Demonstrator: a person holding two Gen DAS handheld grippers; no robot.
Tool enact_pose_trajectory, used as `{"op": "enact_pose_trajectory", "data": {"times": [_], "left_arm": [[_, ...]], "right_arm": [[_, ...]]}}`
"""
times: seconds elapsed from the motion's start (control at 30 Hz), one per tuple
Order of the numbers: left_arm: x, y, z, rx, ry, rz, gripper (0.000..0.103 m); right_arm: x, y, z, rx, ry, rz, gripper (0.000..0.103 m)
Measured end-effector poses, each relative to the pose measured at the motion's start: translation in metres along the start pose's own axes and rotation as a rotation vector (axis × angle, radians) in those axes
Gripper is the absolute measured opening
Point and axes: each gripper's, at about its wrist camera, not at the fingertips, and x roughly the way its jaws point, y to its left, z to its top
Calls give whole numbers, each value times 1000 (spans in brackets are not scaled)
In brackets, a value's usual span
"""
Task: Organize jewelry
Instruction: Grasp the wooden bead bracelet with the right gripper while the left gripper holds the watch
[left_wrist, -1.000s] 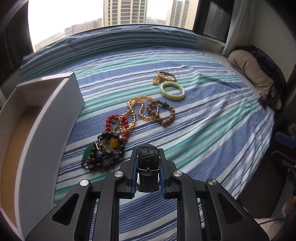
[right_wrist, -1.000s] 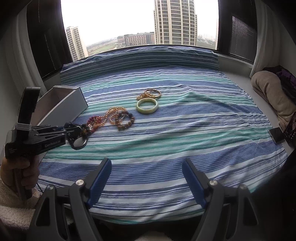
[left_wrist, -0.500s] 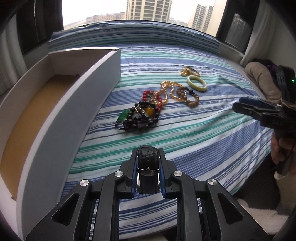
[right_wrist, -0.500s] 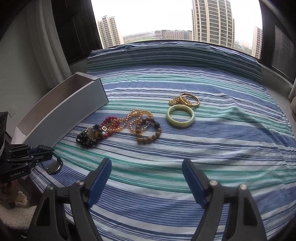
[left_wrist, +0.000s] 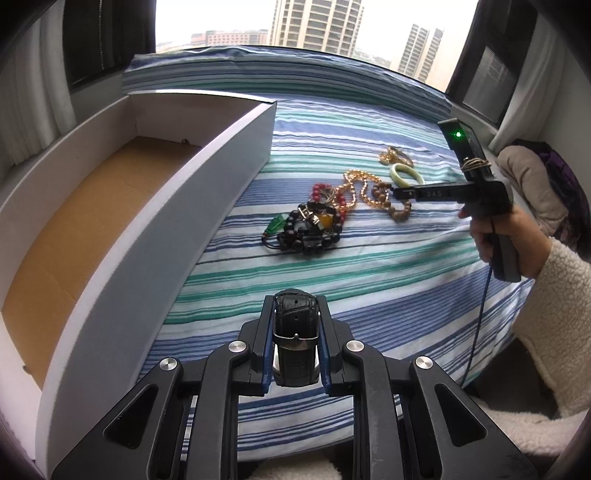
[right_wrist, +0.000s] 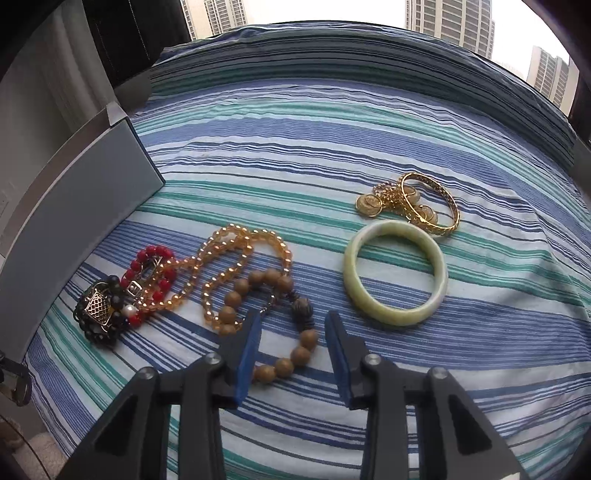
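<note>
My left gripper (left_wrist: 295, 306) is shut on a black leather watch strap (left_wrist: 295, 317), above the striped bedspread beside the white box (left_wrist: 207, 206). My right gripper (right_wrist: 293, 321) is low over the wooden bead bracelet (right_wrist: 236, 291). Its jaws are closing, with the bracelet's right side between the pads, not pressed. In the left wrist view the right gripper (left_wrist: 395, 192) points into the jewelry row. Also there are an amber bead string (right_wrist: 236, 251), red beads (right_wrist: 155, 254), a black bead cluster (right_wrist: 99, 310), a pale green bangle (right_wrist: 391, 318) and gold bangles (right_wrist: 448, 206).
The open box has a brown cardboard floor (left_wrist: 92, 221) and stands along the left of the bed. A person's hand in a fleecy sleeve (left_wrist: 554, 295) holds the right gripper. Folded clothes (left_wrist: 535, 184) lie at the far right.
The right gripper dropped from well above the bed to the wooden bracelet, and its jaws narrowed. The left gripper swung left with the watch, so the box fills more of its view.
</note>
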Motion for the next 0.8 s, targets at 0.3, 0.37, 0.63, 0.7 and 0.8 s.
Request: {"op": "enact_pose_trajectory", "data": {"times": [0.3, 0.37, 0.63, 0.7, 0.8], "left_arm": [[3, 5, 0, -23, 17, 3, 19], [0, 5, 1, -28, 15, 6, 19], [-38, 6, 20, -37, -38, -3, 19], [-55, 10, 27, -44, -68, -1, 19], [-83, 23, 35, -70, -117, 24, 19]], "right_arm": [[24, 14, 14, -138, 32, -41, 14], [18, 12, 11, -100, 35, -15, 14], [-89, 59, 4, -100, -120, 131, 14], [-119, 81, 8, -139, -161, 168, 14], [-157, 111, 22, -196, -206, 232, 14]]}}
